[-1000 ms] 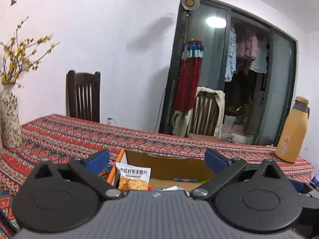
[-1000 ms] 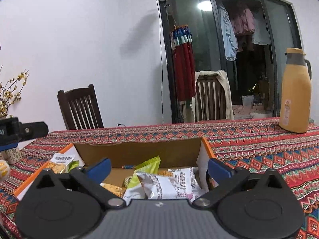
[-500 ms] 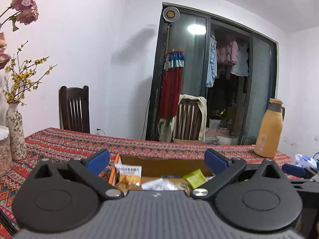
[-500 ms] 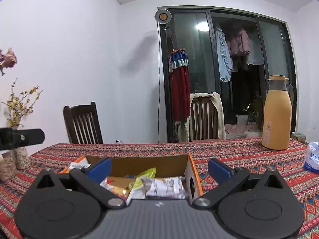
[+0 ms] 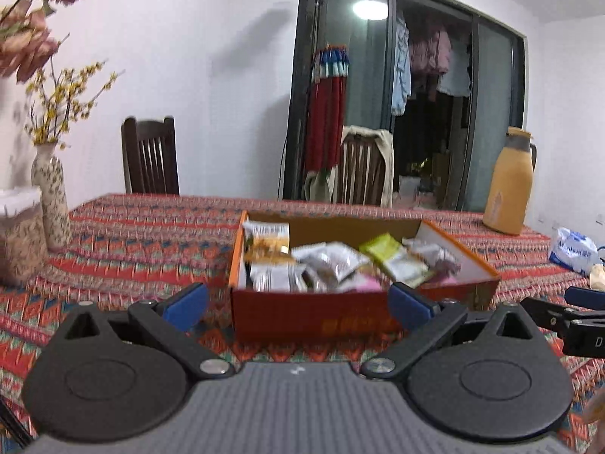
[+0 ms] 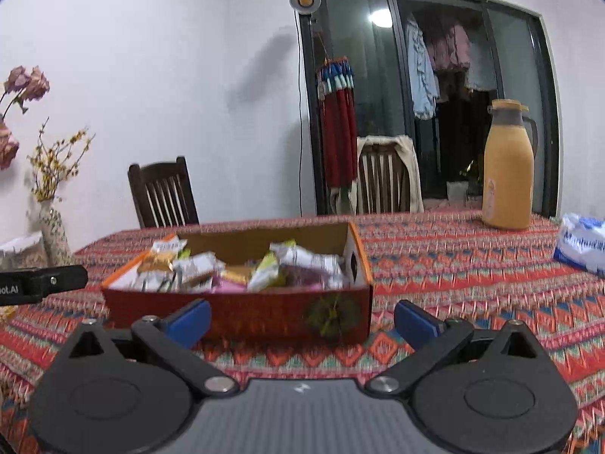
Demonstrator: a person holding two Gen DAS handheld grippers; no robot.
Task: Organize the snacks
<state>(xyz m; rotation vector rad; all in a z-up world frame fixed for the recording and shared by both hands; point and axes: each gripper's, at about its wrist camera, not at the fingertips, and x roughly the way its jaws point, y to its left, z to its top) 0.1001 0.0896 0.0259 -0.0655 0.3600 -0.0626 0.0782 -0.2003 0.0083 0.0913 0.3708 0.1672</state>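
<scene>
Your snack packets [image 5: 332, 261] lie heaped in the open orange cardboard box [image 5: 314, 314], which sits on the desk [image 5: 132, 234] with its patterned cloth, just ahead of both claws. Your left claw [image 5: 298, 304] hangs with its blue pads spread wide and nothing between them, and your right claw [image 6: 302, 319] is spread and empty too, low before the box's near wall. Judge the packets light and soft: thin crinkly film, likely slippery, with crisp or crumbly contents that would crush under a hard squeeze. Take one by its flat sealed edge or a corner that sticks up, such as the green packet [image 5: 385, 246] near the middle, rather than across its puffed belly. The packets overlap, so lifting one may drag a neighbour. The box itself looks stiff enough to steady by its rim.
</scene>
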